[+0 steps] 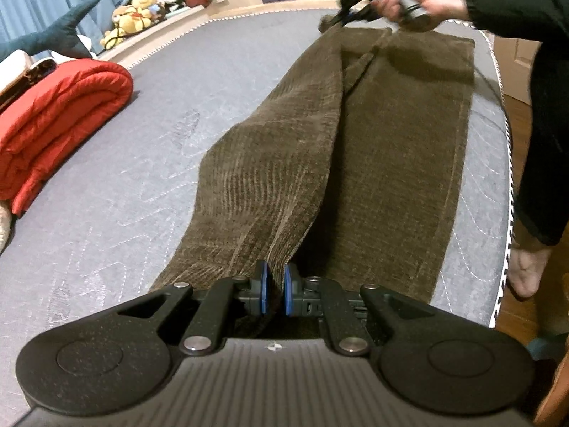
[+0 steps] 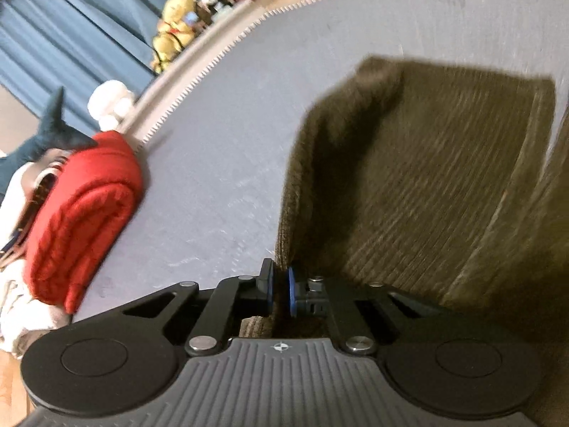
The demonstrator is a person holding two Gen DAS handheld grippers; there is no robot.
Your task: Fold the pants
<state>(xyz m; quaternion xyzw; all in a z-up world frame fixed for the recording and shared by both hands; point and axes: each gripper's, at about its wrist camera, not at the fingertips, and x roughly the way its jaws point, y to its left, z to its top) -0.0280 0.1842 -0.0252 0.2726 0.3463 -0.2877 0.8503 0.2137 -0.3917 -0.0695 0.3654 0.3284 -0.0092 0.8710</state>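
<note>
Left tool (image 1: pixel 274 286) clamped on pants (image 1: pixel 355 149) edge, right tool (image 2: pixel 281 290) clamped on pants fold

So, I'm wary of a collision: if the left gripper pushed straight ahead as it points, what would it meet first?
Probably the brown corduroy pants its jaws already pinch; further along that line, the right gripper at the far end, though depth is unclear.

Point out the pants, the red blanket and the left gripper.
pants (image 1: pixel 391 163), left wrist view, flat middle of the leg lying on the bed
red blanket (image 1: pixel 60 121), left wrist view, top of the folded roll
left gripper (image 1: pixel 275 291), left wrist view, between its blue pads, shut on the pants
</note>
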